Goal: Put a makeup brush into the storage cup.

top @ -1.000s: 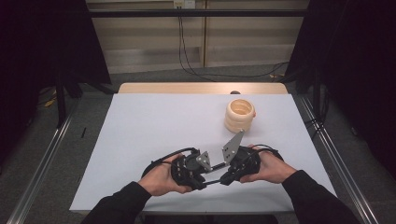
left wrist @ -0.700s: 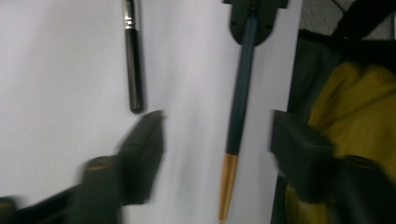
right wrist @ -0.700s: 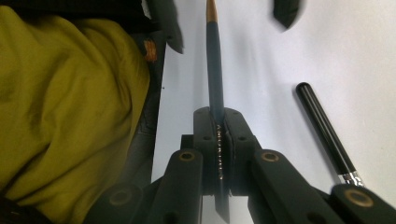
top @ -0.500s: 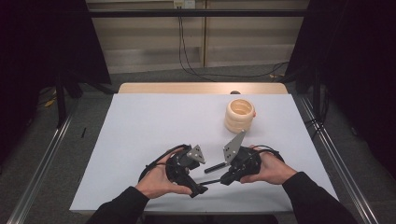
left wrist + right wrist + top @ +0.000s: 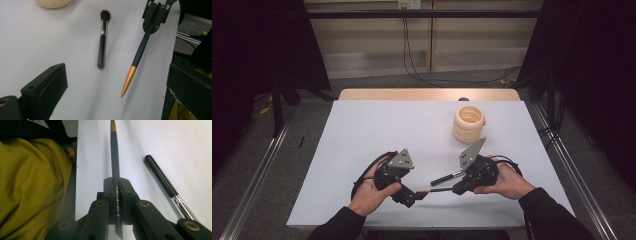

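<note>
Teal pen (image 5: 140, 51) sits clamped by its back end in the right gripper (image 5: 117, 195), gold tip aimed across at the left gripper (image 5: 409, 195), whose jaws stand spread and empty, nearest that tip. Black brush (image 5: 102, 40) lies flat just beside, roughly parallel.

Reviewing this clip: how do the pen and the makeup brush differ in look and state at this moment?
The pen is clamped between the right gripper jaws and held above the table; the makeup brush lies loose on it. The pen is dark blue with a gold pointed end; the brush is black with a silver ferrule and a dark bristle tuft. Both are slim and straight, lying roughly side by side.
</note>
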